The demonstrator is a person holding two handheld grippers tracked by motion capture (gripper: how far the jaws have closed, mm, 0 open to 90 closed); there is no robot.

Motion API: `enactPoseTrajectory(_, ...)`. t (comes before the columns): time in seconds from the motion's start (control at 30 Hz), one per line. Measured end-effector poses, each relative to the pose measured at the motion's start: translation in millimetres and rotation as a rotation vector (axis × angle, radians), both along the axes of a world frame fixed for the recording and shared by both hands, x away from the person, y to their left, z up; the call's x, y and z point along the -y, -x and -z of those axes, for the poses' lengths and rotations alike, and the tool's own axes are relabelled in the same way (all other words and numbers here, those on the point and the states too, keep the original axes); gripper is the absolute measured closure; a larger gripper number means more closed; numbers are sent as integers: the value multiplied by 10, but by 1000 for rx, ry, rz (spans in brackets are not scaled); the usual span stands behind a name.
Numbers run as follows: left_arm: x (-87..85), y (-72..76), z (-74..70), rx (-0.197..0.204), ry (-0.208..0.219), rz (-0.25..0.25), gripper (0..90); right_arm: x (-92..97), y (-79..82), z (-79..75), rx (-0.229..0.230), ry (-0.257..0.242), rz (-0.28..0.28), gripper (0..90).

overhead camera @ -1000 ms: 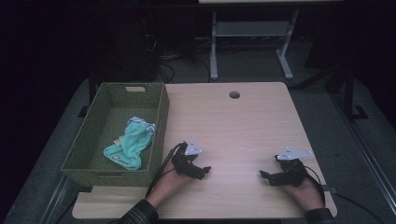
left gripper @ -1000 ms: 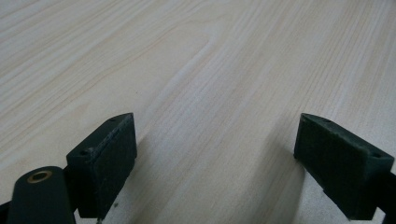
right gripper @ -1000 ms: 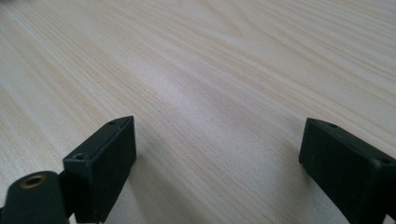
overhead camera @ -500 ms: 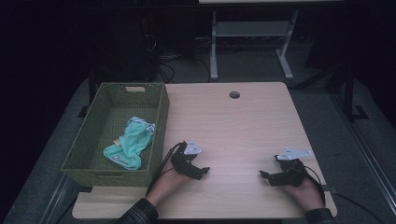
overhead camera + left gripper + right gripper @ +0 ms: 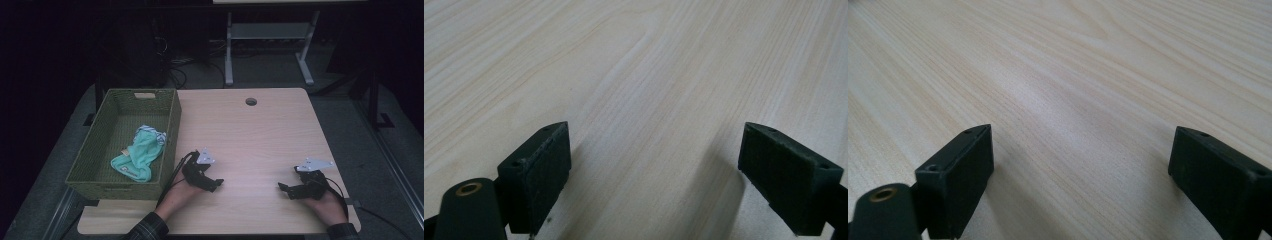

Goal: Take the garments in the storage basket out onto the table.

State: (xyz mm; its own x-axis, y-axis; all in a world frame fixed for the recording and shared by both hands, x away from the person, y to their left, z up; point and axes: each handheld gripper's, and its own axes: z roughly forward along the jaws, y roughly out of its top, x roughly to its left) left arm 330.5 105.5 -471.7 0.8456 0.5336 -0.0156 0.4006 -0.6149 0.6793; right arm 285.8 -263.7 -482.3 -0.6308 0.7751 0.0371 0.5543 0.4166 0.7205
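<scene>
Left gripper (image 5: 216,184): jaws wide apart, holding nothing, low over the table (image 5: 260,135), just beside the basket (image 5: 172,117).
Right gripper (image 5: 283,189): jaws wide apart, holding nothing, far from the basket.
Cloth (image 5: 140,152): lies inside the basket.

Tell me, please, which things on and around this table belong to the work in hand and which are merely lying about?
In the work:
left gripper, jaws open, resting on the table
right gripper, jaws open, on the table
green basket
teal cloth in the basket

Lying about:
metal stand on the floor behind
cables on the floor
</scene>
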Motion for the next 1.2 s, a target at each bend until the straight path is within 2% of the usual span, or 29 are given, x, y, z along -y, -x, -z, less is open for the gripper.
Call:
enactPoseTrajectory(0.43,-3,9,-75,-7,5,-2,132,0,2,-1,-2,1,-2,106)
enactPoseTrajectory(0.57,2,10,-96,-12,-13,-2,135,-1,3,-1,-2,1,-3,106)
enactPoseTrajectory(0.77,2,16,-127,-9,-2,-1,136,-1,3,-1,-2,2,-3,107)
enactPoseTrajectory(0.87,-3,13,-154,-13,-15,2,136,-1,3,-1,-2,1,-3,106)
enactPoseTrajectory(1.2,-11,0,-231,-12,4,-4,136,-1,3,-1,-2,2,-3,107)
